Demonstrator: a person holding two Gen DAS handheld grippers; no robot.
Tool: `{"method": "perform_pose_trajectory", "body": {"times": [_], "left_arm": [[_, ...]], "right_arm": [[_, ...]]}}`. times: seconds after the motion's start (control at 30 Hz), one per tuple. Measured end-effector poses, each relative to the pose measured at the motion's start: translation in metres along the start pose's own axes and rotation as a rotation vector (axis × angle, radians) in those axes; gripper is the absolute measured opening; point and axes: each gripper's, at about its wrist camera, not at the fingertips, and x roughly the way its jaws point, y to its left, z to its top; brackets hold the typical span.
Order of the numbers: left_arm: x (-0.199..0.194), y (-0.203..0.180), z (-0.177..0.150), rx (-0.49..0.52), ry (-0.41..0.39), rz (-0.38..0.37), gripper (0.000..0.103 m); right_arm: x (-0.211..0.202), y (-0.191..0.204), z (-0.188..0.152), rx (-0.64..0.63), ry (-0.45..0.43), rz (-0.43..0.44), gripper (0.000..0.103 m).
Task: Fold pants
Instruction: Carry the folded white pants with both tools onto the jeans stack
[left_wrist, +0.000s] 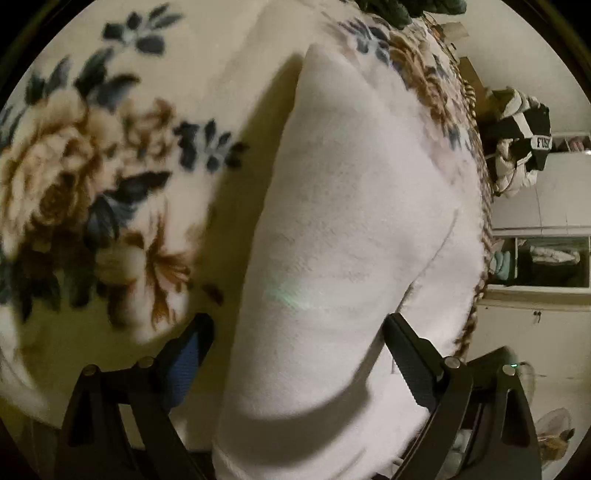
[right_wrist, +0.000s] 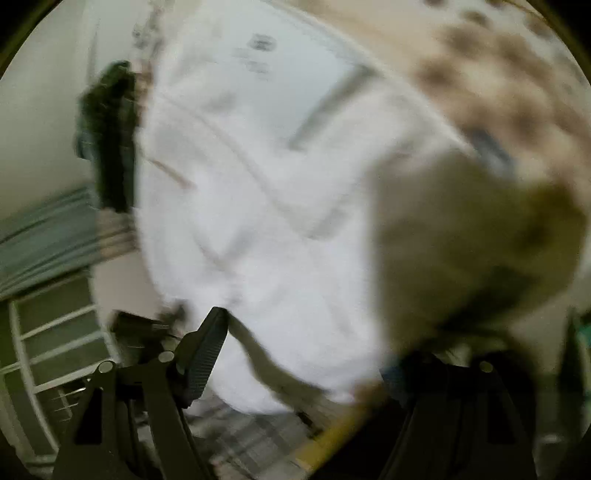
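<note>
Already partway, the white pants (left_wrist: 343, 221) lie on the floral blanket (left_wrist: 92, 147), a raised fold running toward 12 o'clock. The left claw (left_wrist: 299, 354) stands wide around the cloth. The right claw (right_wrist: 306, 354) also gapes, its grip untellable through blur; flattening remains, I judge.

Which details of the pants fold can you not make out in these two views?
- Left wrist: the pants fill the gap of the left gripper; its grip is unclear.
- Right wrist: motion blur smears the pants.
- Right wrist: one finger shows; the other sits behind blurred cloth.
- Both: the pants run past the frame edges.
</note>
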Motion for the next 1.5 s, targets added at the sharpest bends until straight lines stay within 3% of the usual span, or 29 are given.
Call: {"method": "perform_pose_trajectory", "body": {"times": [0.13, 0.33, 0.37, 0.4, 0.5, 0.53, 0.57, 0.67, 0.93, 1.17, 1.33, 1.5], "left_arm": [[0.005, -0.002, 0.006, 0.029, 0.004, -0.008, 0.101], [0.000, 0.000, 0.009, 0.007, -0.001, -0.087, 0.100], [-0.004, 0.001, 0.008, 0.008, -0.012, -0.116, 0.092], [-0.006, 0.001, 0.006, 0.013, -0.019, -0.140, 0.075], [-0.004, -0.003, 0.006, 0.035, -0.027, -0.136, 0.065], [-0.005, -0.002, 0.006, 0.030, -0.032, -0.150, 0.060], [-0.006, -0.002, 0.006, 0.031, -0.036, -0.158, 0.051], [-0.021, -0.010, 0.001, 0.076, -0.066, -0.171, 0.033], [-0.076, -0.046, -0.004, 0.092, -0.131, -0.226, 0.029], [-0.139, -0.086, 0.008, 0.129, -0.193, -0.230, 0.029], [-0.184, -0.110, 0.040, 0.155, -0.242, -0.244, 0.029], [-0.221, -0.125, 0.105, 0.164, -0.317, -0.267, 0.029]], "right_arm": [[0.012, 0.013, -0.001, -0.075, -0.032, -0.033, 0.079], [0.010, 0.017, -0.002, -0.053, -0.073, 0.060, 0.078], [0.005, 0.021, -0.003, -0.067, -0.085, 0.077, 0.078], [0.008, 0.027, -0.004, -0.090, -0.094, 0.057, 0.078], [0.022, 0.027, 0.001, -0.084, -0.091, 0.034, 0.073], [0.023, 0.028, 0.002, -0.080, -0.099, 0.029, 0.054], [0.024, 0.031, 0.004, -0.083, -0.106, 0.003, 0.042], [0.020, 0.044, -0.002, -0.121, -0.126, -0.032, 0.033], [-0.035, 0.097, -0.021, -0.211, -0.186, -0.037, 0.029], [-0.075, 0.169, -0.030, -0.311, -0.197, -0.012, 0.029], [-0.093, 0.234, -0.023, -0.381, -0.214, 0.019, 0.029], [-0.092, 0.318, -0.002, -0.446, -0.252, 0.055, 0.029]]}}
